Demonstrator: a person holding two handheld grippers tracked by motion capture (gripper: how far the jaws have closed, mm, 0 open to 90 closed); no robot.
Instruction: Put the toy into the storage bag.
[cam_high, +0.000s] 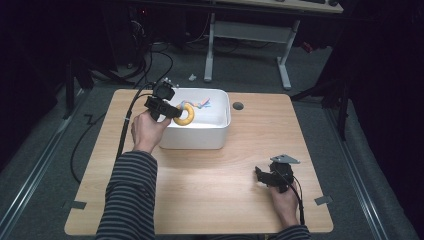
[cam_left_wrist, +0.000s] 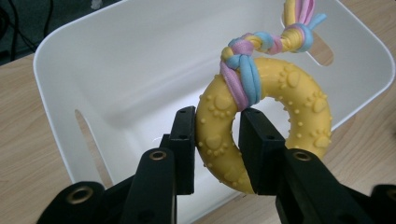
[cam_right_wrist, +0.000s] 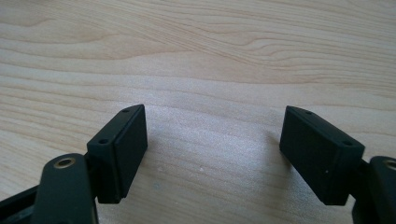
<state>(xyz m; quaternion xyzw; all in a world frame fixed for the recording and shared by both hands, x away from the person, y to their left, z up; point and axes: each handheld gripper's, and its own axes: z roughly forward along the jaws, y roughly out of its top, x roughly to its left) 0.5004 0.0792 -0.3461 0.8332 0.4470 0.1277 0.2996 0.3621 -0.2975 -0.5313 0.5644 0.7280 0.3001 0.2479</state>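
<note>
From the high view, the left gripper (cam_high: 167, 109) holds a yellow ring (cam_high: 185, 114) over the near-left part of a white bin (cam_high: 200, 137) on the wooden table (cam_high: 200, 190). The right gripper (cam_high: 265, 176) sits low over the table's near-right area, well apart from the bin.

In the left gripper view, the 2 jaws pinch the ring (cam_left_wrist: 266, 126); a braided rope (cam_left_wrist: 261, 44) in pink, blue and yellow is tied around it.

In the right gripper view, the jaws are spread wide over bare wood (cam_right_wrist: 210, 60).
</note>
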